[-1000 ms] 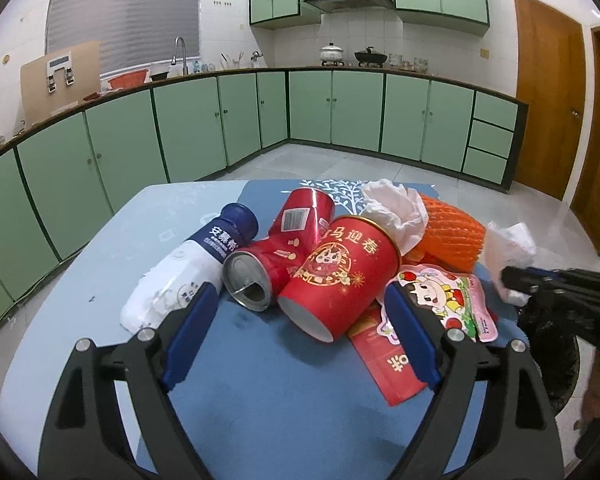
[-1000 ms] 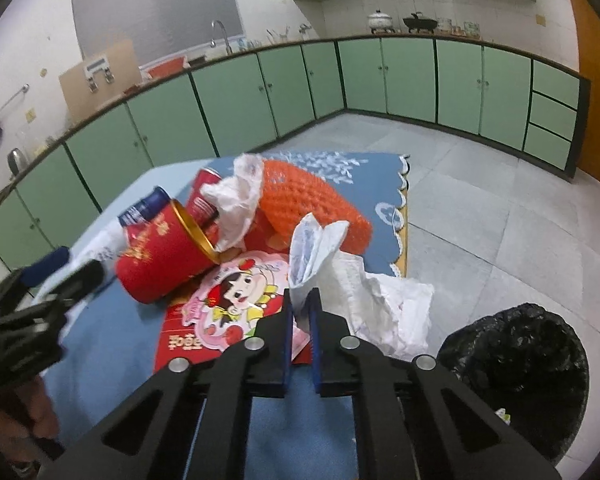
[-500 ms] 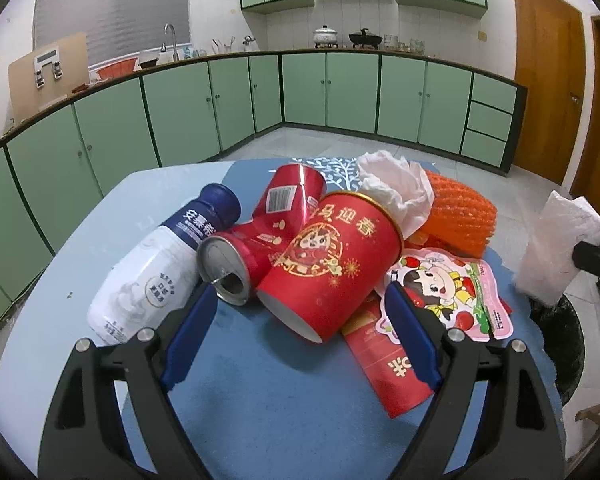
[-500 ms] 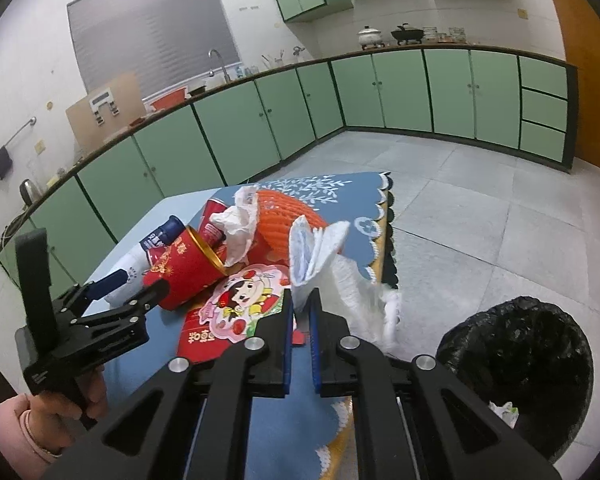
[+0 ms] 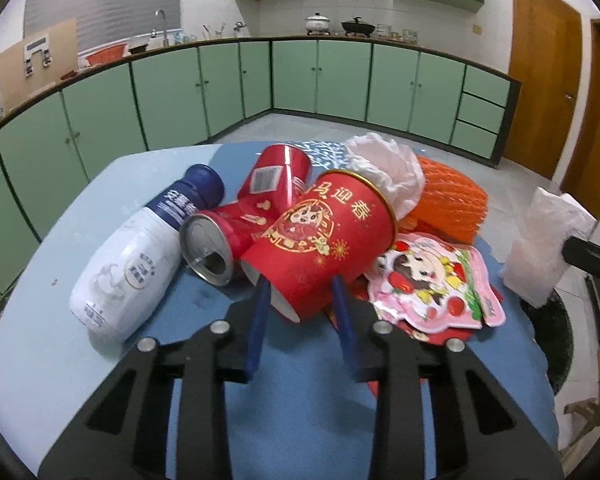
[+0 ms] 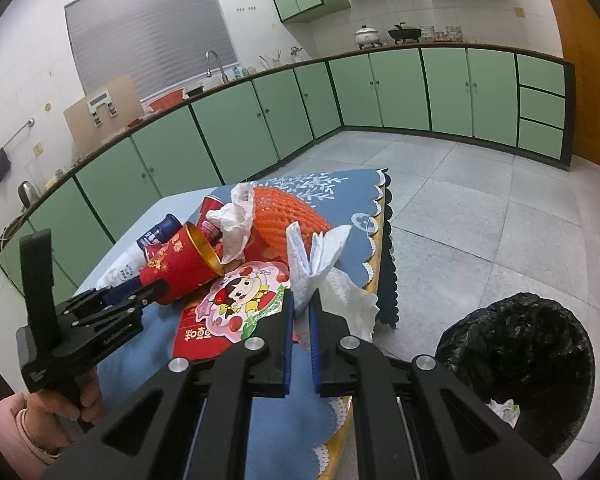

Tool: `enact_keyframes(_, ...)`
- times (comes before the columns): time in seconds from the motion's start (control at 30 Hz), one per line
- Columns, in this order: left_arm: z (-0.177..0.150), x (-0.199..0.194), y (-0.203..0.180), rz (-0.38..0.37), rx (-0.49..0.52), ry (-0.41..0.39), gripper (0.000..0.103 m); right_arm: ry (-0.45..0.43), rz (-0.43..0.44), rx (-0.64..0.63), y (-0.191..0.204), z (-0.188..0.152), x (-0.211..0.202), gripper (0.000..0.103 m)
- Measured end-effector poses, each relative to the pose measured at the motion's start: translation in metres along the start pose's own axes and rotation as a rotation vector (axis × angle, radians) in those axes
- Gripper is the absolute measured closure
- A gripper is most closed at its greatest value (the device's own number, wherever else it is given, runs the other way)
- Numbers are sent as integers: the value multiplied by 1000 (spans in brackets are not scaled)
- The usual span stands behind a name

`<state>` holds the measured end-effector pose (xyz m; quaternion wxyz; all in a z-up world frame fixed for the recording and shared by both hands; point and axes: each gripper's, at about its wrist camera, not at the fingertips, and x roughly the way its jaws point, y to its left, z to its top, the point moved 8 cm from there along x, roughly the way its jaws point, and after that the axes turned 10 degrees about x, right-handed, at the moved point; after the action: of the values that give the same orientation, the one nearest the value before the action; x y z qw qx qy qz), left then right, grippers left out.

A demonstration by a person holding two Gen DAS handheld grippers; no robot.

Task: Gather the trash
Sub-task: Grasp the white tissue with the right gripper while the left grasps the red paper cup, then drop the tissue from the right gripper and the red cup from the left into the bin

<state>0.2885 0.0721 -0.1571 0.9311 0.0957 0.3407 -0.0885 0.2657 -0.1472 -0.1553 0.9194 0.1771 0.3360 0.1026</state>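
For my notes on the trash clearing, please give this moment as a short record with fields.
left gripper: jaws just closed in, now on the red paper cup
right gripper: shut on a white tissue
bin: black bag, on the floor right of the table
left on table: white bottle, red can, orange net, pink packet

Even, moderately bright indoor lighting in both views, source not visible; shadows under the litter are soft. Strong fisheye bending curves the cabinets point(image 5: 320, 80), with black vignetting at corners. Focus is adequate throughout; colours slightly washed.
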Motion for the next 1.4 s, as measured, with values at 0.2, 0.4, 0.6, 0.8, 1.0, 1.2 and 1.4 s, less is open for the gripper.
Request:
enact_keyframes(0.2, 2, -16, 6, 25, 19, -40, 36, 2, -4, 5, -1, -1, 3, 95)
enact_keyframes(0.4, 15, -14, 19, 2, 49, -72, 25, 5, -3, 4, 1, -3, 6, 95)
enact_keyframes(0.6, 17, 13, 18, -58, 29, -26, 23, 10, -9, 1, 1, -4, 7, 95)
enact_keyframes(0.8, 11, 25, 8, -72, 25, 17, 36, 11, -10, 2, 1, -3, 9, 95)
enact_keyframes(1.0, 10, 15, 1, -63, 29, -1, 46, 13, -11, 5, 1, -3, 10, 95)
enact_keyframes(1.2, 0, -11, -7, -50, 17, -30, 48, 7, -14, 9, -2, -1, 6, 95)
enact_keyframes(1.4, -11, -39, 0, -1, -5, -64, 50, -10, -20, 22, -5, -1, 0, 95)
